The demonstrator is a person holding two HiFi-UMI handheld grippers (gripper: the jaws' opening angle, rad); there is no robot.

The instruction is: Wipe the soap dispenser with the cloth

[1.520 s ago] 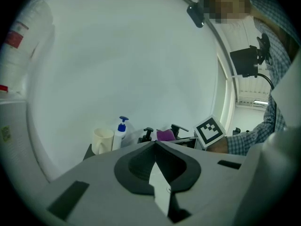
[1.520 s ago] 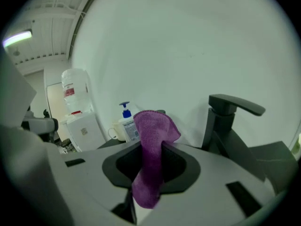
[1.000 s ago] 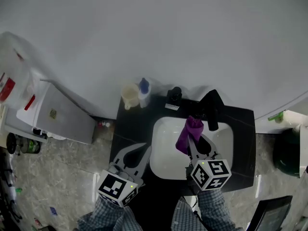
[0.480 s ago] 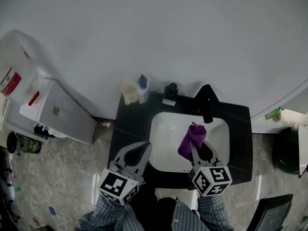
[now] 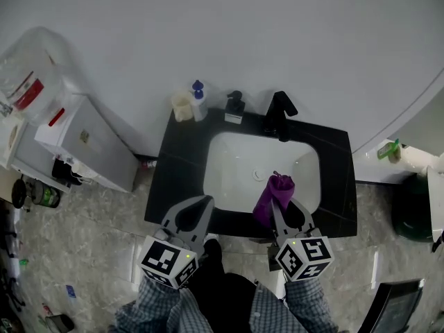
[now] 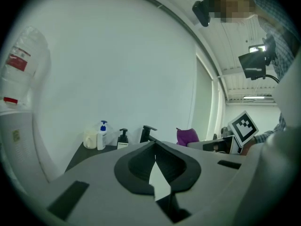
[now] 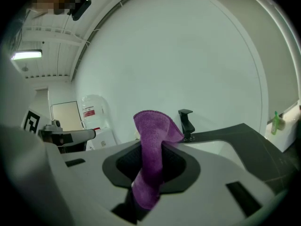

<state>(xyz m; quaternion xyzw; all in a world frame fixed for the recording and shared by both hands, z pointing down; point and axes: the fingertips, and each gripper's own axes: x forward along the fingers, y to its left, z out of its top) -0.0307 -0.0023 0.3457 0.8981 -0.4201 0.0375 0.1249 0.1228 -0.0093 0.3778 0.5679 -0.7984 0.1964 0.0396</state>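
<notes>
The black soap dispenser (image 5: 234,107) stands at the back of the black counter (image 5: 179,166), left of the black faucet (image 5: 278,114). My right gripper (image 5: 278,198) is shut on a purple cloth (image 5: 272,194) that sticks up above the front part of the white sink (image 5: 229,172), well short of the dispenser. In the right gripper view the cloth (image 7: 150,147) is pinched between the jaws. My left gripper (image 5: 205,202) is shut on nothing, over the counter's front edge. The left gripper view shows the dispenser (image 6: 122,139) far ahead of my left gripper (image 6: 154,146).
A blue-topped pump bottle (image 5: 198,99) and a cream cup (image 5: 182,107) stand left of the dispenser. A white cabinet (image 5: 83,151) lies to the counter's left. A white ledge with a green bottle (image 5: 386,151) is at the right. The wall rises directly behind the counter.
Both grippers have drawn back from the faucet towards the sink's front edge. The purple cloth came back with the right gripper. The left gripper stays shut and empty.
</notes>
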